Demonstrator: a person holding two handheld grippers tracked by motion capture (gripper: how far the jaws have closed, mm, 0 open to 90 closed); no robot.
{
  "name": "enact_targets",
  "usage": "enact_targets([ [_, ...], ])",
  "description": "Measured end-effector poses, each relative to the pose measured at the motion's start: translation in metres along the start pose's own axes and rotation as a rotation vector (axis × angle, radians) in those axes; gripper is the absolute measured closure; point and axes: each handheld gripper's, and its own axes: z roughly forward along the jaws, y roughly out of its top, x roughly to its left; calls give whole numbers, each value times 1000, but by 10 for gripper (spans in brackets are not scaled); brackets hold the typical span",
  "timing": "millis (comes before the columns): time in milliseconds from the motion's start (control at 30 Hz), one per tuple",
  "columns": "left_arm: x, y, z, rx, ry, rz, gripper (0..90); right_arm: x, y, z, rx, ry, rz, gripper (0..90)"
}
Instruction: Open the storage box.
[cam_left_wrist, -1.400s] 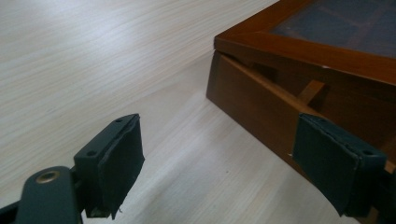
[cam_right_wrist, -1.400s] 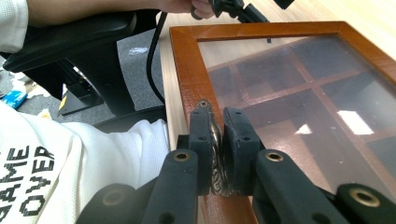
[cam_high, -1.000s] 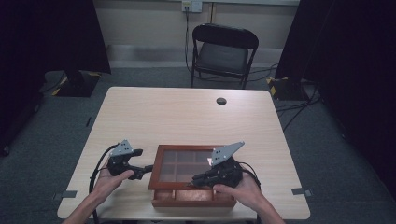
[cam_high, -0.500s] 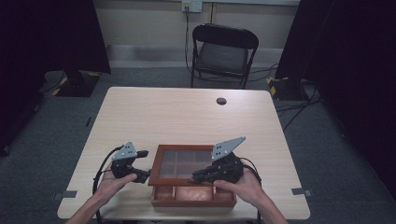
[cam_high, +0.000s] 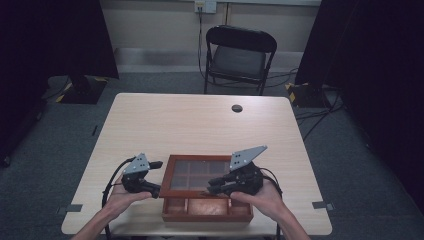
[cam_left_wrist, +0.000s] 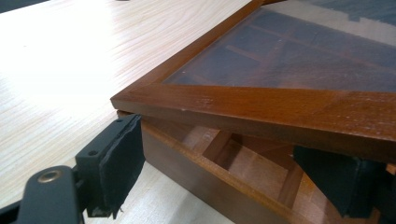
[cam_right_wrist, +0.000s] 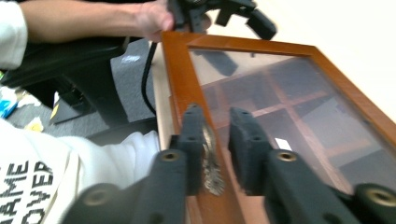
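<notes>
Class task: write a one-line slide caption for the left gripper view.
Hand-held gripper straddles the side wall of a wooden box beneath its raised glass lid.

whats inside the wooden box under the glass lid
Under the raised glass lid, the wooden box shows bare wooden dividers and seemingly empty front compartments. The back compartments are dim behind the reflecting glass, so their contents can't be told.

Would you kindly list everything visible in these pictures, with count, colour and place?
wooden compartment box: one, reddish brown, near table edge, glass lid raised off its front
table: one, light wood, centre
small round object: one, black, far side of table
folding chair: one, black, beyond table
left claw: one, black, straddling the box's left wall
right claw: one, black, slightly apart, jaws just opening about the lid's front frame
hands: two, at near edge
</notes>
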Motion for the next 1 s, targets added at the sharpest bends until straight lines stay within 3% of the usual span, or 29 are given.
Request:
enact_targets([
  [200,-1,3,-2,-13,-10,-3,183,-6,-12,-19,-67,-61,64,409],
  [333,-8,8,-2,-33,-26,10,200,-5,-24,-29,-91,-103,66,303],
  [567,-8,16,-4,-89,-24,-14,229,-5,-41,-47,-151,-153,92,245],
  [800,-5,23,-6,-102,-13,-12,249,-9,-44,-56,-151,-204,88,209],
  [1000,-5,31,-7,-121,-26,-19,268,-12,-45,-54,-133,-246,88,187],
])
